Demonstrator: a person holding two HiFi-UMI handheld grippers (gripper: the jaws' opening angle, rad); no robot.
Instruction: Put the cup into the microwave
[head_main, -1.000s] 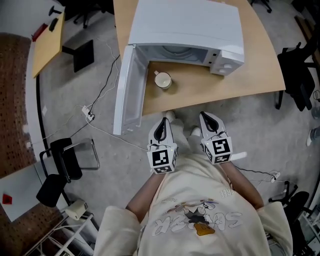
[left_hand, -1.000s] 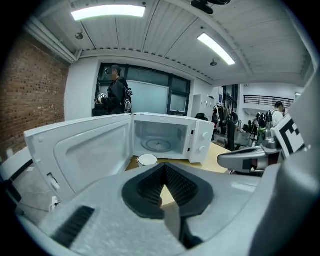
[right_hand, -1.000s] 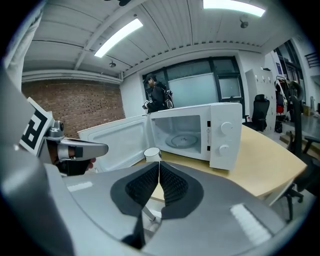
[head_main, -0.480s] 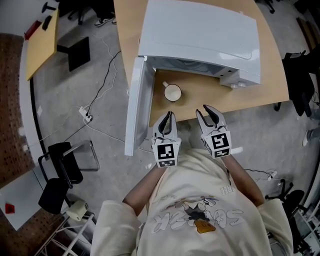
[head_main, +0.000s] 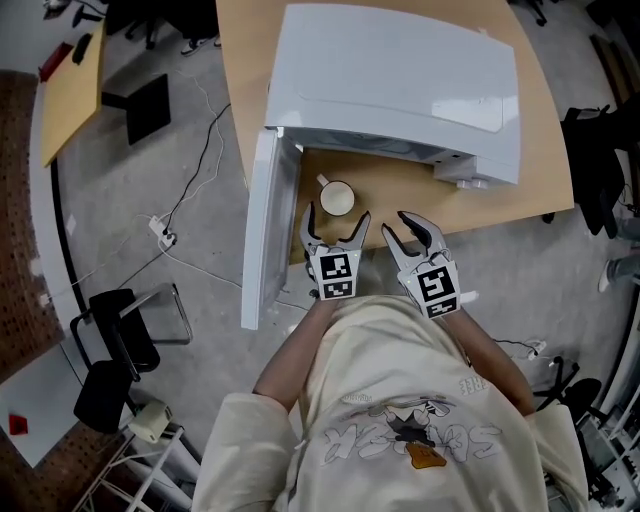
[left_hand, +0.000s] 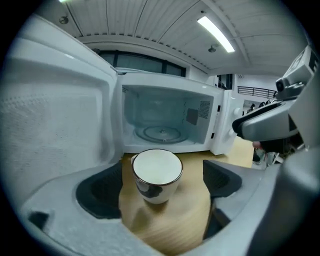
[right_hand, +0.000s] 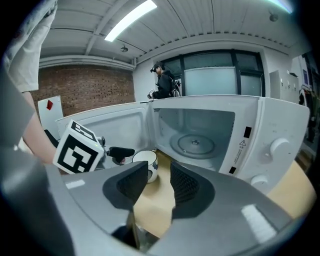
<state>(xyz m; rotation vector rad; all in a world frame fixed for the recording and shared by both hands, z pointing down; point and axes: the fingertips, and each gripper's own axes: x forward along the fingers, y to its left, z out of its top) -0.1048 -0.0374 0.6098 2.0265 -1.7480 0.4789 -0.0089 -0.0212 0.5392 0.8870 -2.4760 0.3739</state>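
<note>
The white cup (head_main: 336, 197) stands on the table (head_main: 425, 188) before the open microwave (head_main: 390, 80). It sits untouched between the jaws of the left hand-held gripper (head_main: 335, 222), which have just opened wide. The right hand-held gripper (head_main: 397, 224), also just opened, holds nothing.

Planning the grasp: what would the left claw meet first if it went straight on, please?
The white dark-rimmed ceramic cup, untouched between the jaws of the left claw, which have just been opening; the open white microwave lies beyond.

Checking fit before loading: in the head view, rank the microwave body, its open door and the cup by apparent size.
1. microwave body
2. open door, seen nearly edge-on
3. cup, clearly smallest
</note>
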